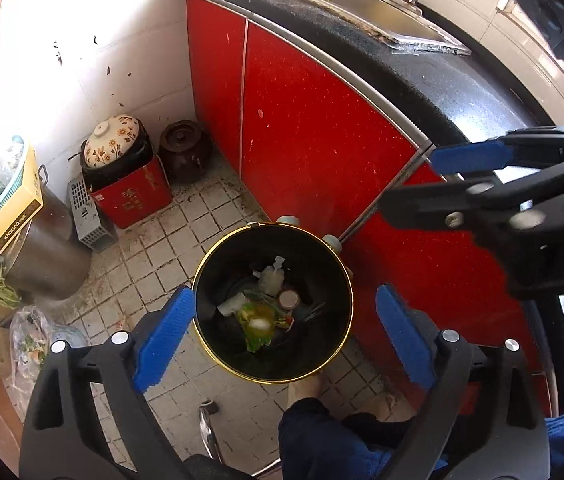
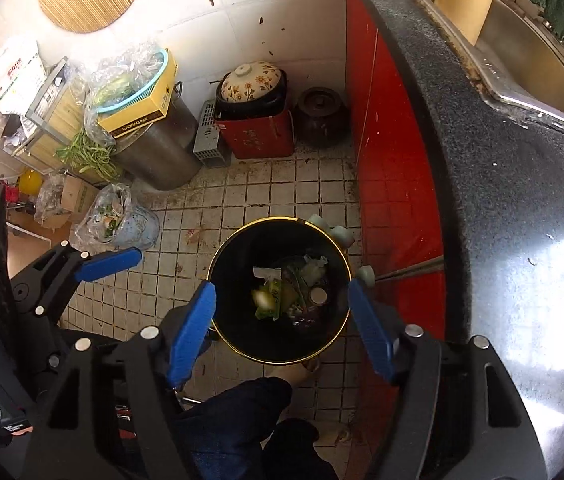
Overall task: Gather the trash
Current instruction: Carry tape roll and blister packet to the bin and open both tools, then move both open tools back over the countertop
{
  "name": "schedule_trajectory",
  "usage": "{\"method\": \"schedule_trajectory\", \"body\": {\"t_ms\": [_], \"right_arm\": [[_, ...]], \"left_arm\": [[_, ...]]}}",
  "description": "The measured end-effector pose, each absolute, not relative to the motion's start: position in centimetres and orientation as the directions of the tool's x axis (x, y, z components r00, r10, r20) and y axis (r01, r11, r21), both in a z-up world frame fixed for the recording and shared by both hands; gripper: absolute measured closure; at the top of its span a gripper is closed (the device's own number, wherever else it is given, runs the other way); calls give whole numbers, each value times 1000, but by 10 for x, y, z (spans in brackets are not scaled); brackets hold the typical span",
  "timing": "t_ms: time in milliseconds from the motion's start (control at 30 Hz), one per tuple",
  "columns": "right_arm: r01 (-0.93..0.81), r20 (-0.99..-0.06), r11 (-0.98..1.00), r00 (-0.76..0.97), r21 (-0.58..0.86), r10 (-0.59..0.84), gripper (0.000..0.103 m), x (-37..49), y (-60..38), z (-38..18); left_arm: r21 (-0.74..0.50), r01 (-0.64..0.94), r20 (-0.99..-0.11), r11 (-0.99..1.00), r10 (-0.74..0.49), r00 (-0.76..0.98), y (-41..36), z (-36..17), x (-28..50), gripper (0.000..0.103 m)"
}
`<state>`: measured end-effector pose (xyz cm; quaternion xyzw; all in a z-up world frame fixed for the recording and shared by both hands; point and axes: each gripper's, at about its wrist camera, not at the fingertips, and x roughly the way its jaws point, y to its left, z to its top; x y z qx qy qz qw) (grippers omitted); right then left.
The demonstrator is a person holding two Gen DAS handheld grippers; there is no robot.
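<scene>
A black trash bin with a gold rim (image 1: 201, 256) stands on the tiled floor beside the red cabinet; it also shows in the right wrist view (image 2: 217, 256). Inside lie mixed scraps (image 1: 265, 312): green and yellow wrappers, white plastic, a round lid, seen in the right wrist view too (image 2: 290, 292). My left gripper (image 1: 286, 332) hangs above the bin, open and empty. My right gripper (image 2: 282, 332) also hangs above the bin, open and empty. The right gripper shows at the right of the left wrist view (image 1: 410, 180); the left gripper shows at the left of the right wrist view (image 2: 137, 256).
Red cabinet doors (image 1: 314, 128) and a dark counter with a steel sink (image 2: 530, 64) run along the right. Floor clutter at the far corner: a flowered pot on a red box (image 2: 253, 120), a brown jar (image 2: 322, 116), a steel pot (image 2: 157, 152), a bag of scraps (image 2: 113, 216). The person's legs are below.
</scene>
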<state>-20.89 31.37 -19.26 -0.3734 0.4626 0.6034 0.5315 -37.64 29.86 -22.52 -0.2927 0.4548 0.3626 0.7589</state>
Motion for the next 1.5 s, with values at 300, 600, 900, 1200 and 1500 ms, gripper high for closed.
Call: {"method": "schedule_trajectory", "body": {"t_ms": [300,600,900,1200,1500], "right_arm": [[-970,-889,176,-70,166,453,22,-144,237,-127],[-775,-838,624,270,103,474,19,-24,47,-72],[-404,-823,910,485,89,296,19,34,-147,-59],[-281,-828,953,504,111,245,19,36,-219,-74],[-291,-861,950,449,113,240,19,79,-204,-109]], "left_arm": [[-38,-758,-893,651,318,319,275,-183,-333,8],[-75,-435,-850,897,171,499,194,-131,-191,7],[-67,-81,-828,995,-10,560,80,-106,-58,7],[-39,27,-835,999,-48,548,30,-108,-9,7],[7,34,-860,999,-12,510,42,-130,44,7]]}}
